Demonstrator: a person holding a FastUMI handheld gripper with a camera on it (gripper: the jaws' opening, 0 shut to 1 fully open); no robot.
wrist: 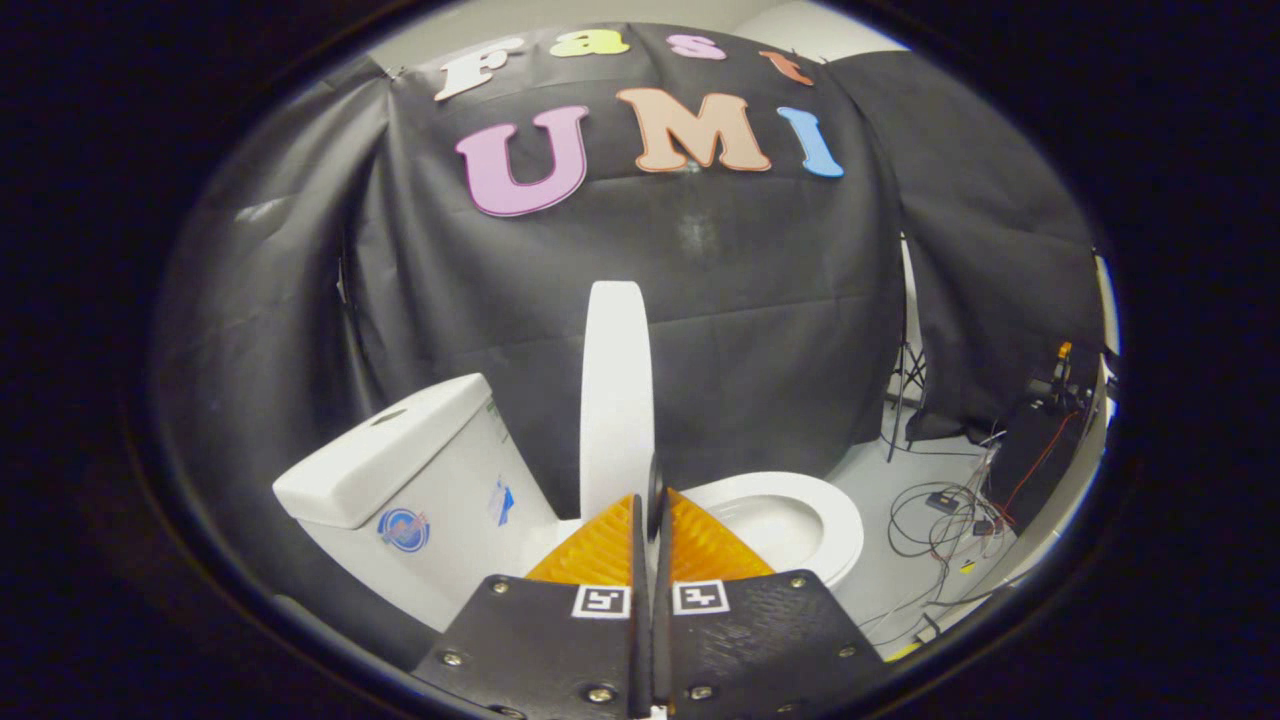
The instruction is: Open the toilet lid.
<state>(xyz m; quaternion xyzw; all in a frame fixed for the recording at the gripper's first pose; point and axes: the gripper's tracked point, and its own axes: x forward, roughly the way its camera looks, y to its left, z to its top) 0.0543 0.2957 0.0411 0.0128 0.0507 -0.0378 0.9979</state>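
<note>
The white toilet stands just beyond my fingers and I see it from its side. Its lid is raised and stands upright, edge-on, between the tank on the left and the open seat and bowl on the right. My gripper is shut, its pads pressed nearly together right in front of the lid's lower part. The fingers hide the lid's hinge end. I cannot see anything of the lid pinched between the pads.
The black cloth wall hangs close behind the toilet. On the white floor to the right lie tangled cables and a small box, with a tripod stand and dark equipment farther right.
</note>
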